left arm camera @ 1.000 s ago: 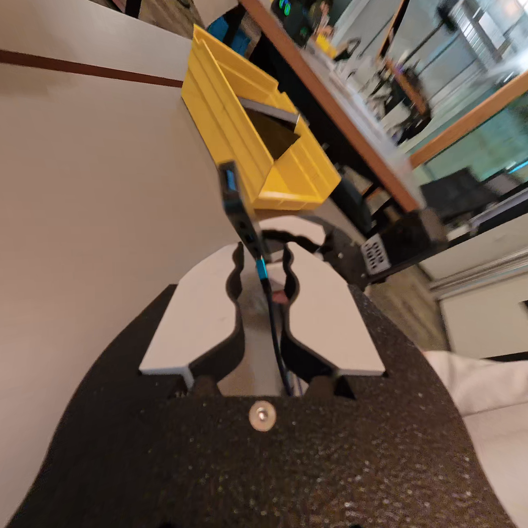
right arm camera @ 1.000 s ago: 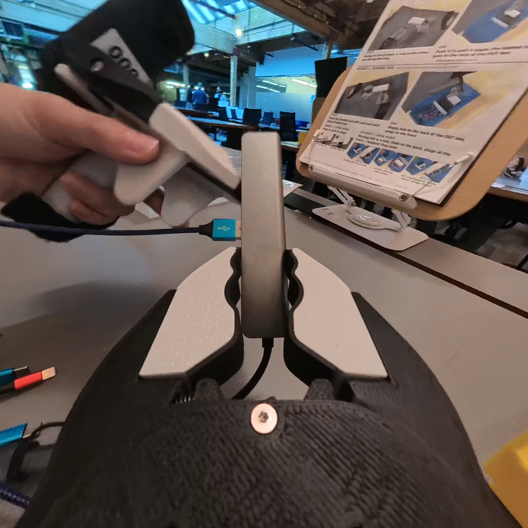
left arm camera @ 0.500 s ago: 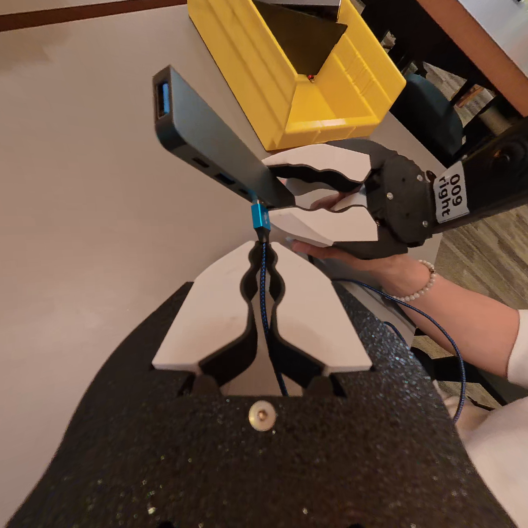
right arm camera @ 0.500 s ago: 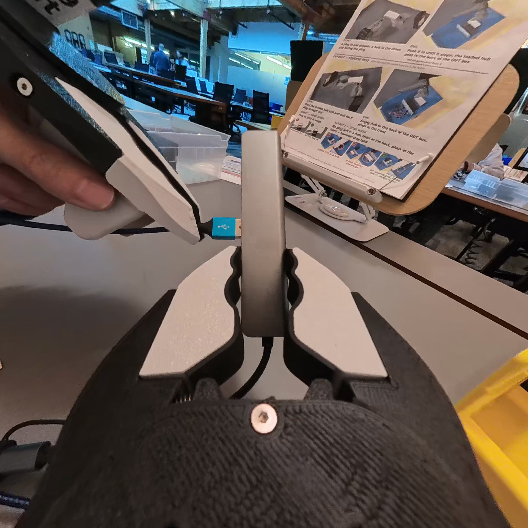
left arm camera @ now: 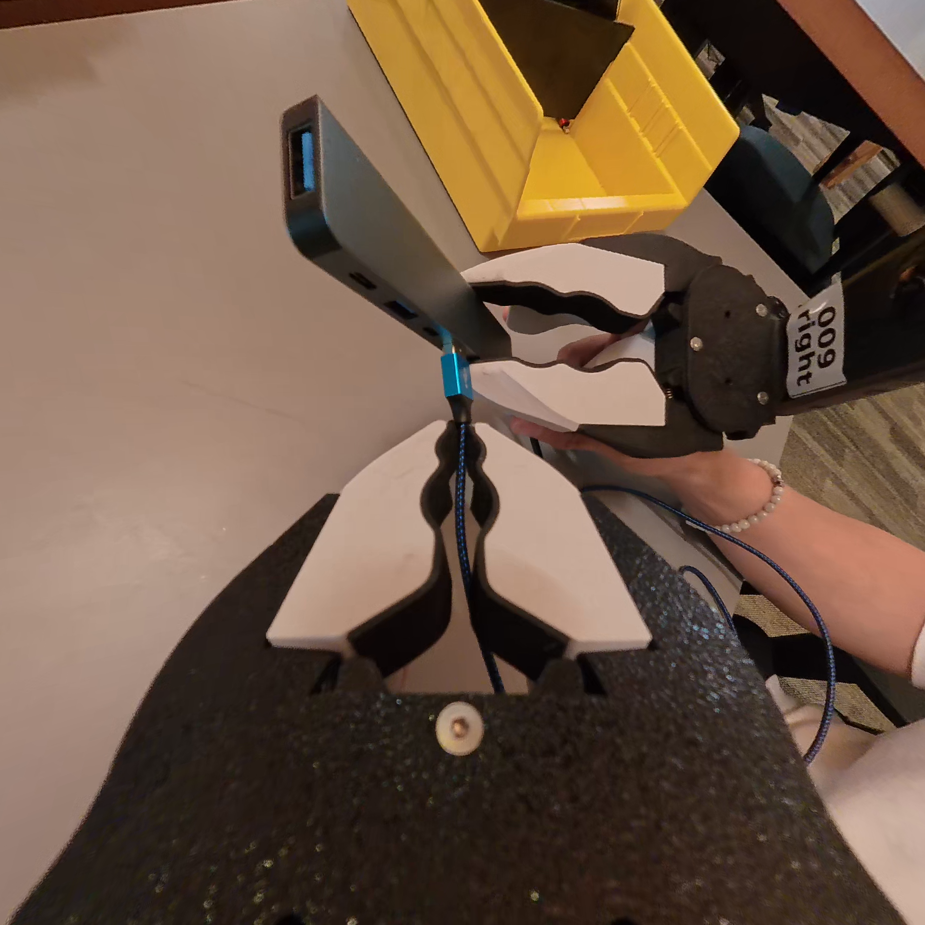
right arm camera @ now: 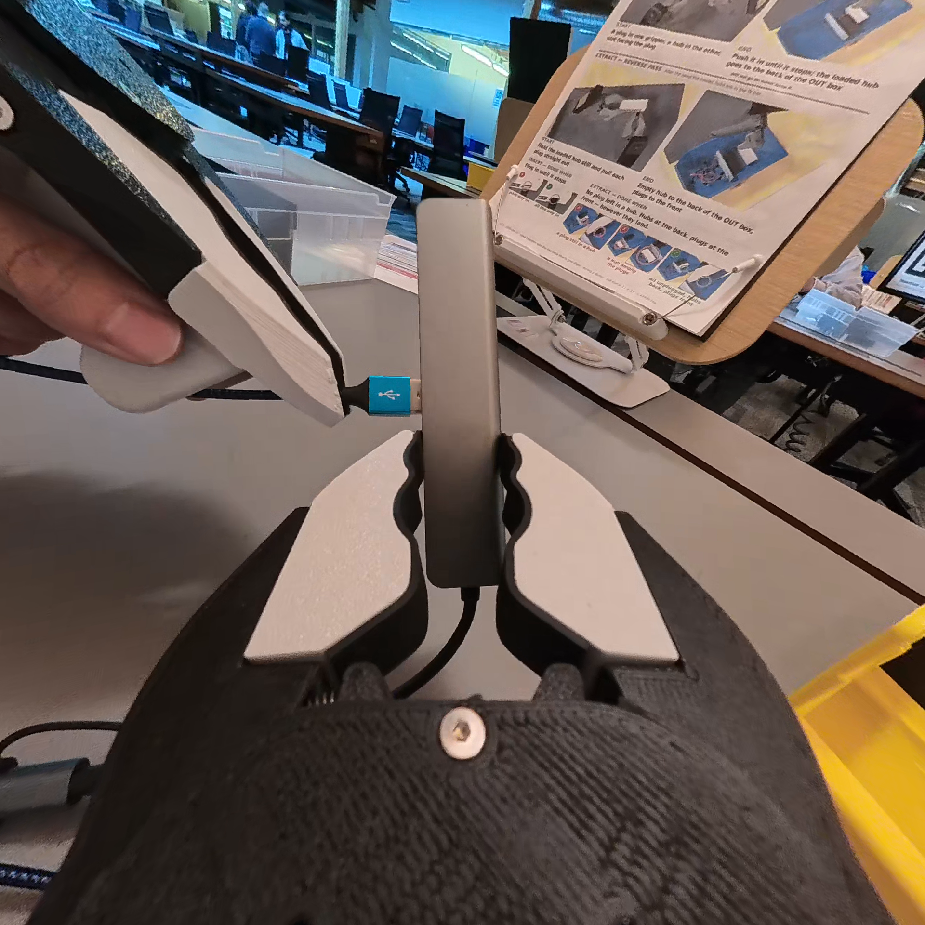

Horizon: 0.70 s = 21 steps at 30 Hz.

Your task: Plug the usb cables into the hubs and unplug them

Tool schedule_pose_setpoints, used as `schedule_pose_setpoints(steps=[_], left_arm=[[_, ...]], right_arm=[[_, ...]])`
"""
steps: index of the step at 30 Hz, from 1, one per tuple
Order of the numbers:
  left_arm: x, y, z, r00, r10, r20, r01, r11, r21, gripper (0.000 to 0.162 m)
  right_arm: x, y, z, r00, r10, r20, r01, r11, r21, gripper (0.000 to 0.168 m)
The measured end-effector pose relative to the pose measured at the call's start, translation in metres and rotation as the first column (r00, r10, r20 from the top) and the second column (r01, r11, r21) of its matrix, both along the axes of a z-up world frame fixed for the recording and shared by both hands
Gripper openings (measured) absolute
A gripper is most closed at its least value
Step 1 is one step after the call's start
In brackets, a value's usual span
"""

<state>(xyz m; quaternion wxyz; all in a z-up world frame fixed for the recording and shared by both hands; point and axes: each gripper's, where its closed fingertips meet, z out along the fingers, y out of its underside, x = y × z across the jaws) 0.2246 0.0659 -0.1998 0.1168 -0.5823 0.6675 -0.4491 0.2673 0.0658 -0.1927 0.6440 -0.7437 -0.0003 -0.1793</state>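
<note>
My right gripper (right arm camera: pixel 459 440) is shut on a grey USB hub (right arm camera: pixel 458 380) and holds it upright above the table; it also shows in the left wrist view (left arm camera: pixel 480 325) with the hub (left arm camera: pixel 365 220). My left gripper (left arm camera: pixel 461 425) is shut on a blue braided USB cable (left arm camera: pixel 461 505) just behind its blue plug (left arm camera: pixel 455 378). The plug (right arm camera: pixel 389 395) sits partly in a side port of the hub, with a strip of its metal tip showing. The left gripper (right arm camera: pixel 336 395) comes in from the left in the right wrist view.
A yellow bin (left arm camera: pixel 575 125) stands on the grey table (left arm camera: pixel 150 350) beyond the hub; its corner shows in the right wrist view (right arm camera: pixel 871 726). An instruction sheet on a wooden stand (right arm camera: pixel 701 165) and a clear plastic box (right arm camera: pixel 310 225) stand behind. Another hub lies at lower left (right arm camera: pixel 40 781). The left gripper's tips are roughly 5 cm from the right gripper's.
The left gripper has slid back along the cable from the plug to just behind it. The plug stays in the hub's side port, drawn out a little. The right gripper keeps its hold.
</note>
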Motion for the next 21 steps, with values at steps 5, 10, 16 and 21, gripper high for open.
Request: schedule_pose_setpoints(steps=[5,10,16,21], left_arm=[[-0.0021,0.0005,-0.0005,1.0,0.002,-0.007,-0.002,1.0,-0.016,0.002],[-0.0022,0.0022,-0.0022,1.0,-0.005,0.005,0.005,1.0,0.02,0.002],[-0.0005,0.0042,-0.0028,0.999,0.012,0.041,-0.013,1.0,0.028,0.002],[-0.0004,-0.0009,0.0,0.998,-0.001,0.055,0.001,1.0,0.007,0.002]], right_arm=[[-0.0018,0.0014,-0.0013,1.0,0.014,-0.011,-0.014,1.0,-0.004,0.03],[-0.0052,-0.0001,0.0006,0.998,0.054,-0.009,-0.054,0.998,0.018,0.03],[-0.0056,-0.0001,0.0011,0.999,0.043,0.002,-0.043,0.999,0.01,0.03],[-0.0016,-0.0012,0.0004,1.0,0.03,-0.002,-0.03,0.999,0.013,0.03]])
